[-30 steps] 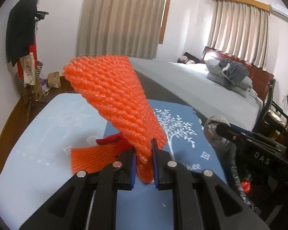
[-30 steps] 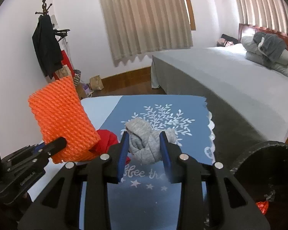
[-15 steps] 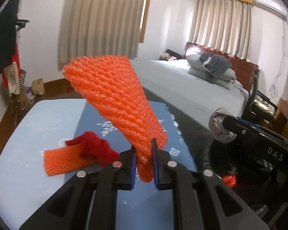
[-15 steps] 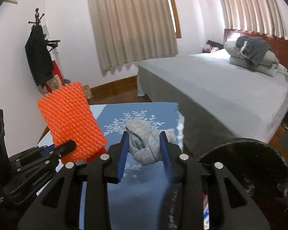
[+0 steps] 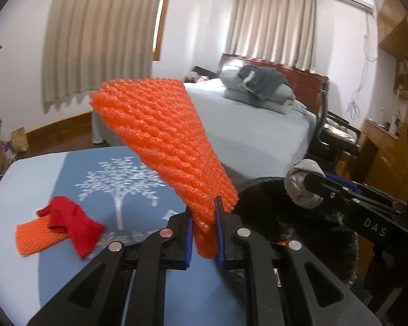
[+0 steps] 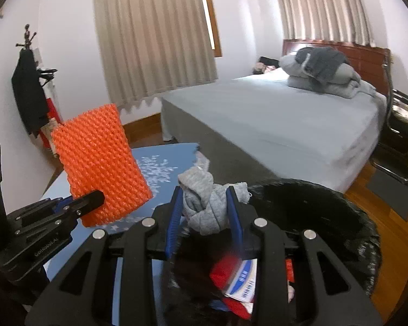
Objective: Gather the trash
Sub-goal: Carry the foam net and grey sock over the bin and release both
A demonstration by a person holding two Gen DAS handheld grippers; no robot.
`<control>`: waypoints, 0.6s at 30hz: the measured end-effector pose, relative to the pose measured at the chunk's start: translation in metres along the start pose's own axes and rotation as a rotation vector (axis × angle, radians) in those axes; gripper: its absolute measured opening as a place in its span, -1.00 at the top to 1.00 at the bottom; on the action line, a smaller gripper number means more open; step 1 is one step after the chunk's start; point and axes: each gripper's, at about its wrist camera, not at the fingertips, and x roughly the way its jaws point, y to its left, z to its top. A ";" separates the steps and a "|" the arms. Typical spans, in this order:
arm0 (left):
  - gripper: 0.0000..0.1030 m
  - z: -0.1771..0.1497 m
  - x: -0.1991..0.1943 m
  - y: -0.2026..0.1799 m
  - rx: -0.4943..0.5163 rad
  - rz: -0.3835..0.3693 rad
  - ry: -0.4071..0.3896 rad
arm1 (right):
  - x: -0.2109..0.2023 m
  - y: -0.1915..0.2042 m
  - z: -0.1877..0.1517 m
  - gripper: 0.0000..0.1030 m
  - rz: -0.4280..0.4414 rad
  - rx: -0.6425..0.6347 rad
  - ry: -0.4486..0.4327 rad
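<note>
My left gripper [image 5: 203, 212] is shut on an orange foam net sleeve [image 5: 160, 138], held upright above the blue table; it also shows in the right wrist view [image 6: 98, 163]. My right gripper [image 6: 205, 203] is shut on a knotted grey cloth wad [image 6: 205, 206], held over the open black trash bag [image 6: 326, 206]. The wad [image 5: 302, 184] and bag [image 5: 261, 201] also show at right in the left wrist view. A second orange net sleeve [image 5: 32, 237] and a red cloth piece [image 5: 73, 225] lie on the table at left.
The blue table mat with a white tree print [image 5: 117, 187] covers the table. The bag holds red and white packaging [image 6: 236, 282]. A grey bed [image 6: 272, 119] stands behind, a coat rack [image 6: 28, 92] at left, a black chair [image 6: 399, 135] at right.
Both grippers have swung right with their loads, from over the table toward the trash bag. The grey wad now hangs above the bag opening. The sleeve and red cloth on the table stayed put.
</note>
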 end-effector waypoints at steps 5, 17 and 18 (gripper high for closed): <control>0.73 0.002 0.010 -0.024 0.033 -0.054 0.010 | -0.011 -0.024 -0.008 0.39 -0.051 0.028 -0.002; 0.73 -0.004 0.039 -0.078 0.102 -0.150 0.062 | -0.027 -0.071 -0.029 0.39 -0.152 0.083 0.006; 0.73 -0.005 0.042 -0.081 0.105 -0.153 0.066 | -0.026 -0.074 -0.030 0.39 -0.156 0.087 0.007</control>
